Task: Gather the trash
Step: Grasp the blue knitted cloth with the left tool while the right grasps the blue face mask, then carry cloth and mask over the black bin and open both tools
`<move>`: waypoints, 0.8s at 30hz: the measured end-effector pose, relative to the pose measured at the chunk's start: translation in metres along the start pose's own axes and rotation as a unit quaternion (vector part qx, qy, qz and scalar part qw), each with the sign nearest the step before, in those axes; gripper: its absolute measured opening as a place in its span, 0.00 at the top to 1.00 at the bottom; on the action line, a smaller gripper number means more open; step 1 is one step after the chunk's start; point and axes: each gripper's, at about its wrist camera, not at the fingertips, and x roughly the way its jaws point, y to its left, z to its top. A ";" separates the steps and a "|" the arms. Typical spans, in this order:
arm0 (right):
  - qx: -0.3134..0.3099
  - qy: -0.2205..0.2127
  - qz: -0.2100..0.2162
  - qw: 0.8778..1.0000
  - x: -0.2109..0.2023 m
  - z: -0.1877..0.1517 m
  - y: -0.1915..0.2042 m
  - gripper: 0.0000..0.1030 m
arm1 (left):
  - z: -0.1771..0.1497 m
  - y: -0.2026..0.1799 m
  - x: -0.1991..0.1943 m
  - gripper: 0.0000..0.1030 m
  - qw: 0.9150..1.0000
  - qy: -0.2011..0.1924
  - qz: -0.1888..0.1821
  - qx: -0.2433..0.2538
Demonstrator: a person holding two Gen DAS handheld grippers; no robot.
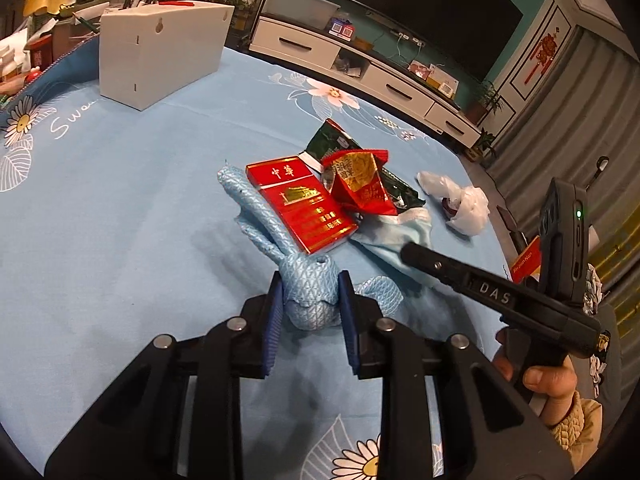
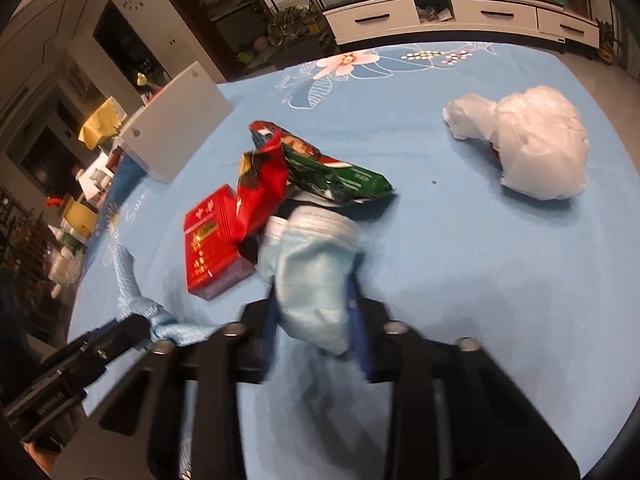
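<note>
My left gripper [image 1: 310, 312] is shut on a twisted light-blue cloth [image 1: 280, 248], which trails past a red cigarette pack [image 1: 300, 204]. My right gripper [image 2: 316, 312] is shut on a light-blue face mask [image 2: 312, 272], which also shows in the left wrist view [image 1: 400, 236]. A red wrapper [image 1: 360, 182] and a green wrapper [image 1: 340, 142] lie heaped behind the pack. In the right wrist view the pack [image 2: 212, 240], red wrapper [image 2: 260, 196] and green wrapper [image 2: 340, 180] lie just beyond the mask. A crumpled white plastic bag [image 2: 536, 144] lies apart at the right.
All lies on a blue flowered tablecloth [image 1: 120, 200]. A white box [image 1: 160, 48] stands at the far left of the table. Clutter sits beyond the table's left edge. A white TV cabinet [image 1: 360, 68] runs behind the table.
</note>
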 end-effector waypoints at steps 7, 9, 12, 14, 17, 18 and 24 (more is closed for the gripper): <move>-0.001 -0.019 -0.016 1.000 -0.035 -0.018 -0.001 0.89 | -0.007 -0.010 -0.016 0.73 1.000 -0.012 0.002 0.018; 0.002 -0.032 -0.022 0.999 -0.053 -0.027 -0.004 0.89 | -0.008 -0.013 -0.020 0.73 1.000 -0.015 0.002 0.024; 0.010 -0.050 -0.026 0.998 -0.078 -0.038 -0.009 0.89 | -0.011 -0.021 -0.028 0.73 0.999 -0.019 -0.001 0.036; 0.014 -0.060 -0.030 0.998 -0.094 -0.045 -0.011 0.89 | -0.013 -0.027 -0.033 0.73 0.999 -0.022 -0.003 0.046; 0.023 -0.078 -0.040 0.996 -0.117 -0.056 -0.016 0.89 | -0.016 -0.038 -0.039 0.73 0.998 -0.027 -0.005 0.060; 0.027 -0.084 -0.042 0.995 -0.125 -0.061 -0.018 0.89 | -0.018 -0.043 -0.041 0.73 0.997 -0.028 -0.005 0.065; 0.037 -0.114 -0.076 0.990 -0.162 -0.083 -0.028 0.89 | -0.024 -0.070 -0.051 0.73 0.995 -0.032 -0.012 0.097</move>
